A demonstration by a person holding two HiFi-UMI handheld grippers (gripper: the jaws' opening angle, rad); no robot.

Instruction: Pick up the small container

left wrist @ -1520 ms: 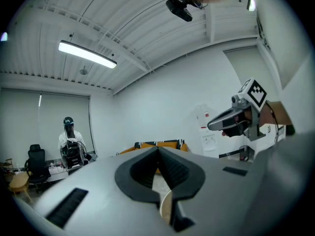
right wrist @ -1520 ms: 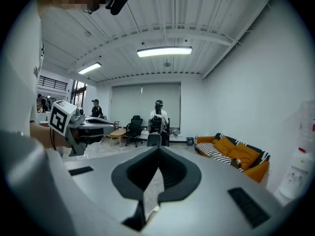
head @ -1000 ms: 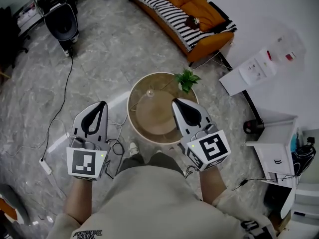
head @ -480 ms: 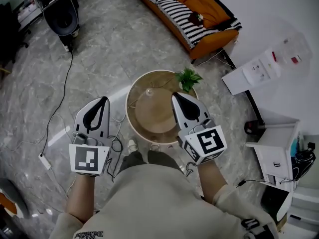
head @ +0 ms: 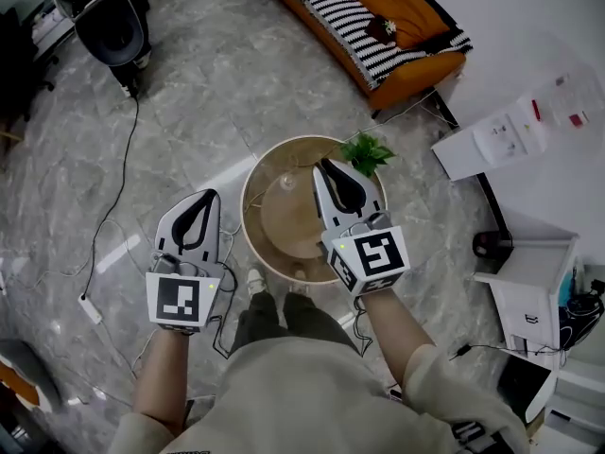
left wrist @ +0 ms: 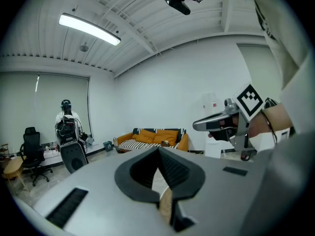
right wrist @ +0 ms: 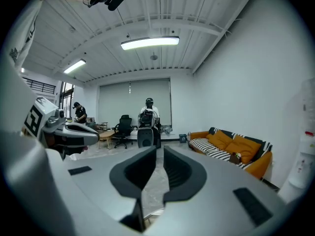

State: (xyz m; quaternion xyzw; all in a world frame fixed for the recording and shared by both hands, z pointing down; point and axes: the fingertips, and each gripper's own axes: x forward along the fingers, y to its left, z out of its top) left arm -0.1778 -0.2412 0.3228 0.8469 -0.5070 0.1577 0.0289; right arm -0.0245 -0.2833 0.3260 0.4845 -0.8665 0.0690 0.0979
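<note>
The small clear glassy container (head: 286,180) stood on the round tan wooden bench (head: 274,230), just left of the tip of the right claw (head: 323,165) and ahead and to the right of the left claw (head: 200,197). It showed only as a tiny pale, glinting dome, its finer detail too small to tell. Both claws were pressed together, nothing between their jaws.

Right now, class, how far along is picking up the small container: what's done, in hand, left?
Done: nothing; the small container sits on the round table. In hand: right tongs, shut and empty, hover over the table. To do: open, reach, grasp and lift.
</note>
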